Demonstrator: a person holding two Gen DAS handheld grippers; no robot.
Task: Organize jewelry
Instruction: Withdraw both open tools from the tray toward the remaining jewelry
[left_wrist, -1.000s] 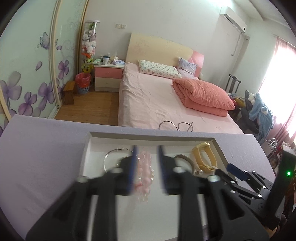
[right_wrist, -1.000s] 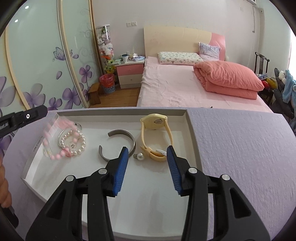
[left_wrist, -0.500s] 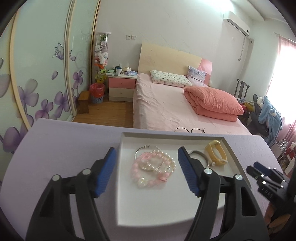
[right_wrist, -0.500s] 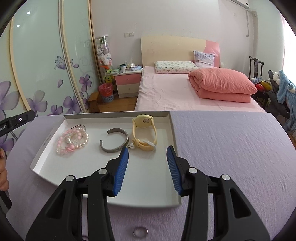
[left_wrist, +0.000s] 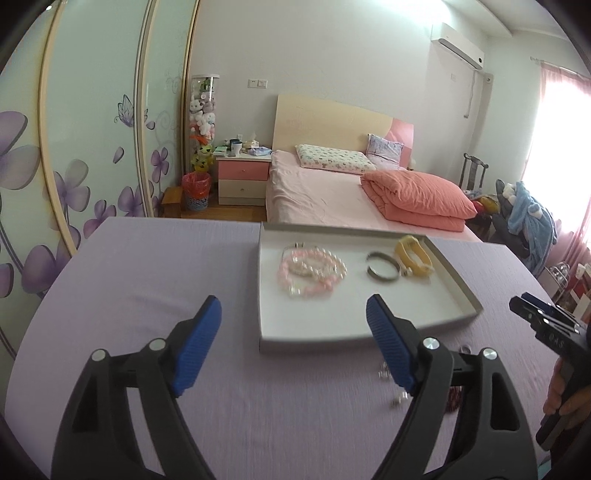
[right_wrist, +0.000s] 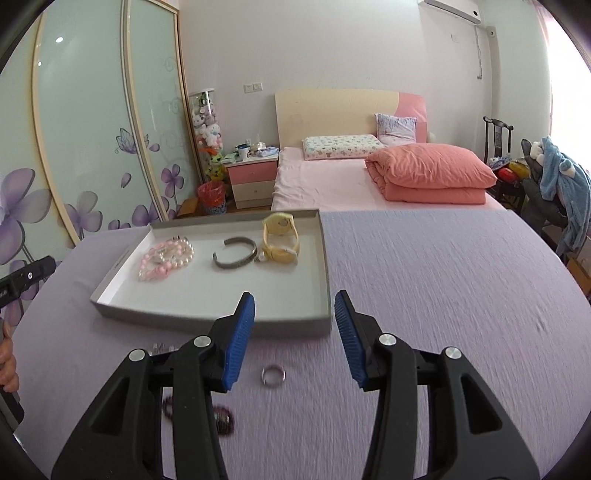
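Observation:
A white tray (left_wrist: 332, 325) (right_wrist: 207, 312) lies on the purple table. In it are pink and pearl bead bracelets (left_wrist: 310, 273) (right_wrist: 166, 256), a grey cuff bangle (left_wrist: 382, 266) (right_wrist: 234, 254) and a yellow watch (left_wrist: 413, 256) (right_wrist: 280, 240). My left gripper (left_wrist: 293, 339) is open and empty, pulled back before the tray's near left corner. My right gripper (right_wrist: 293, 328) is open and empty, above a silver ring (right_wrist: 273, 376) on the cloth. A dark bead bracelet (right_wrist: 221, 421) and small clear pieces (right_wrist: 162, 348) lie behind the right gripper's left finger.
The table is covered in purple cloth (right_wrist: 443, 295). Small metal pieces (left_wrist: 391, 387) lie on it near the left gripper's right finger. A bed (left_wrist: 332, 199), a nightstand (left_wrist: 242, 177) and flowered wardrobe doors (left_wrist: 92, 147) stand beyond the table.
My left gripper let go of the pink bracelet in the tray, opened and drew back. My right gripper also drew back from the tray to above the ring.

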